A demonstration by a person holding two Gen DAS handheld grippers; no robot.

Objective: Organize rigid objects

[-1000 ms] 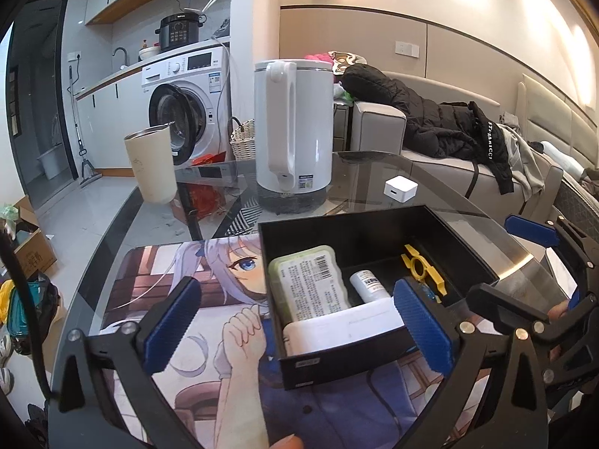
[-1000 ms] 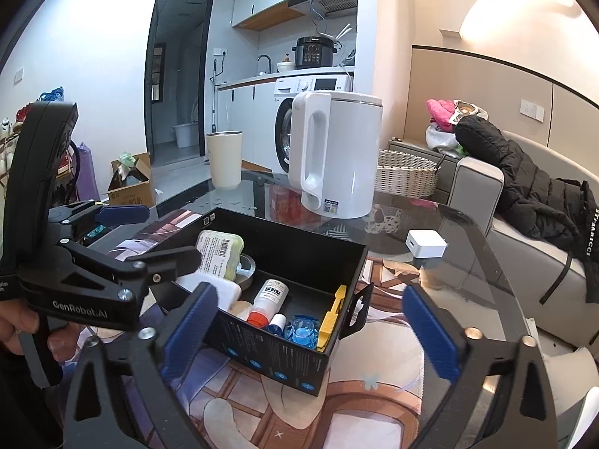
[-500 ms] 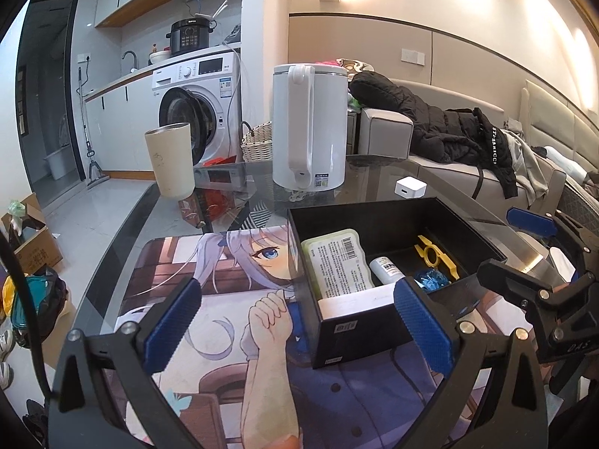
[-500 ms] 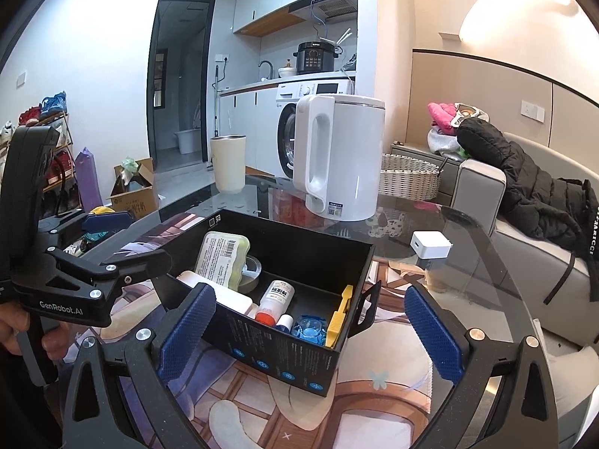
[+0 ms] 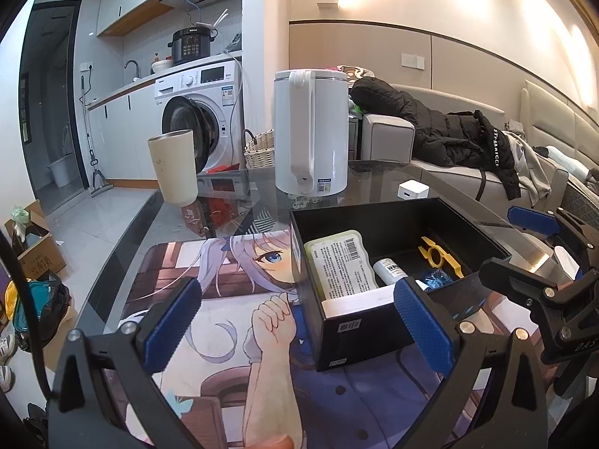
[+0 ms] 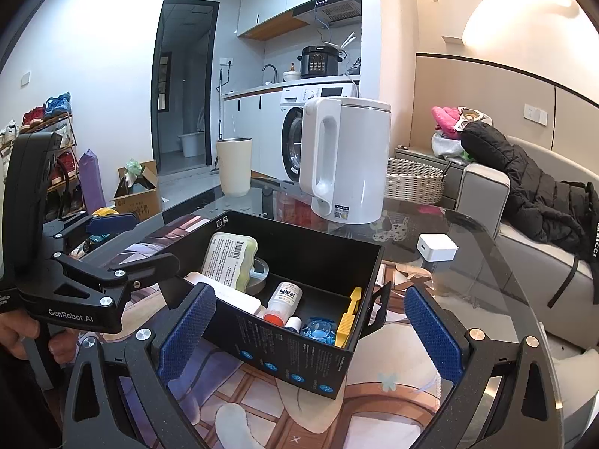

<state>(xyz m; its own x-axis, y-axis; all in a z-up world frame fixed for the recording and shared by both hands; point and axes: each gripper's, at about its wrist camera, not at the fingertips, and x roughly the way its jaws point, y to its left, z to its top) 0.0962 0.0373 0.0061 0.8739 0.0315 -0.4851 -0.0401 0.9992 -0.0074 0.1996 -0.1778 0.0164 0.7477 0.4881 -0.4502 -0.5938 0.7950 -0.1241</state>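
Observation:
An open black box (image 5: 355, 340) (image 6: 299, 355) sits on the printed mat. Inside it lie a green-and-white pack (image 5: 340, 265) (image 6: 230, 258), a white bottle with a red cap (image 6: 284, 299), a yellow plastic tool (image 5: 434, 254) (image 6: 348, 318), a blue wrapped item (image 6: 318, 329) and a flat white box (image 5: 355, 301). My left gripper (image 5: 295, 314) is open just left of the box's near corner and holds nothing. Facing the box's long side, my right gripper (image 6: 309, 318) is also open and empty.
A white kettle (image 5: 310, 131) (image 6: 348, 161), a beige cup (image 5: 174, 168) and a small white cube (image 6: 436, 247) stand on the glass table behind the box. The anime mat (image 5: 224, 299) covers the near part. A sofa with a black jacket (image 5: 449, 131) is at the right.
The left gripper has drawn back and swung left, so the box now sits right of its centre instead of between its fingers. The right gripper has barely moved. Both stay open.

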